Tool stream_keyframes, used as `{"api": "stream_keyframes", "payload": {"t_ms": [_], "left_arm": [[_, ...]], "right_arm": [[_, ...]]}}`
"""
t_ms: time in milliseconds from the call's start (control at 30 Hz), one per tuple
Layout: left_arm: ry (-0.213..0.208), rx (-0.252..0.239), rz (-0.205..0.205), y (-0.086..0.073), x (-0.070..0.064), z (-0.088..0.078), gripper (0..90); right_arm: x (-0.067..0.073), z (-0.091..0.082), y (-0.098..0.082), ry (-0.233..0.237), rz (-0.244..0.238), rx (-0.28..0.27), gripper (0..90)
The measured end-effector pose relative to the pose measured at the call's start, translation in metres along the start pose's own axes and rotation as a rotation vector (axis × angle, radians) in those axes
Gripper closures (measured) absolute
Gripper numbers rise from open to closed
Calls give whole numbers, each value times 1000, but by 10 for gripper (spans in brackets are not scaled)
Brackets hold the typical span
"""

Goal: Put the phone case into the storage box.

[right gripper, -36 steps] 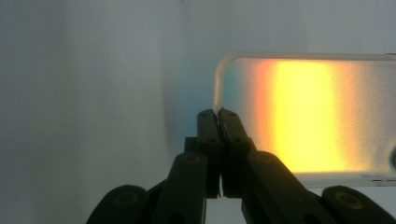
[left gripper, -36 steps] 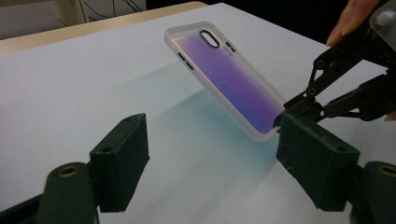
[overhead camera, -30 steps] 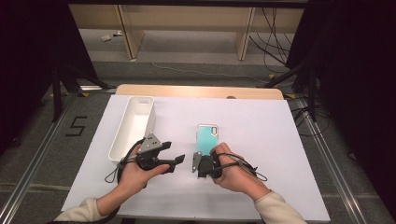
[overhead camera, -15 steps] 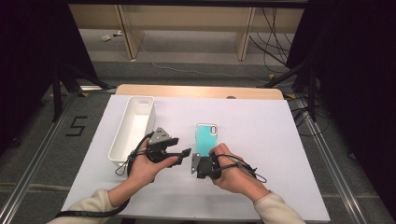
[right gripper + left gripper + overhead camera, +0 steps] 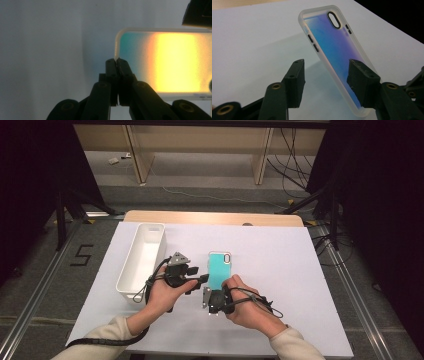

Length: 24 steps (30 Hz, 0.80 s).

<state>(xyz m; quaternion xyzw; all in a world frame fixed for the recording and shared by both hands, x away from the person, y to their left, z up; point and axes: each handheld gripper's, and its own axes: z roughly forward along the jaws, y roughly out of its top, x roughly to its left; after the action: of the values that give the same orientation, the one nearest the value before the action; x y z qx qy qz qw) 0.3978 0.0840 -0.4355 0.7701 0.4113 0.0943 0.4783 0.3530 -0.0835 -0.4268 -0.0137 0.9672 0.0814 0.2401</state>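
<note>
While right tool pinches glossy rounded phone case edge, left tool closing, w/ case between.

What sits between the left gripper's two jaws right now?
The phone case's long edge, tilted, with both jaws apart from it, in the left gripper view.

White oblong bin stands at the white tabletop's left side, open top upward.

Both forearms reach in from the near edge, hands close together; the left gripper points right, its jaws partly apart and just closing, while the right gripper points forward, jaws pinched tight
</note>
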Motion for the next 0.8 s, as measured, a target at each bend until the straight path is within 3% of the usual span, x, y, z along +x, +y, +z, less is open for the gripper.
{"api": "stream_keyframes", "payload": {"t_ms": [133,167,200,333,367,600,633,733,767,800], "left_arm": [[-16,17,-35,0,1,4,525],[-20,21,-50,0,1,6,532],[-25,29,-65,-1,2,8,543],[-24,28,-83,-1,2,9,570],[-28,37,-94,0,3,10,588],[-29,43,-108,0,3,14,601],[-25,47,-111,0,3,14,603],[-27,53,-110,0,3,14,611],[-28,49,-119,0,2,15,616],[-29,49,-120,0,2,16,616]], "right_arm": [[2,0,1,-5,19,-14,894],[0,0,1,-8,-12,3,894],[2,-1,1,-6,13,13,894],[2,-1,2,-3,10,15,894],[1,1,1,-7,-16,1,894],[3,0,3,-5,-1,18,894],[2,2,3,-6,-19,8,894],[4,1,4,-3,7,16,894],[2,2,4,-14,-35,12,894],[2,2,4,-14,-35,12,894]]}}
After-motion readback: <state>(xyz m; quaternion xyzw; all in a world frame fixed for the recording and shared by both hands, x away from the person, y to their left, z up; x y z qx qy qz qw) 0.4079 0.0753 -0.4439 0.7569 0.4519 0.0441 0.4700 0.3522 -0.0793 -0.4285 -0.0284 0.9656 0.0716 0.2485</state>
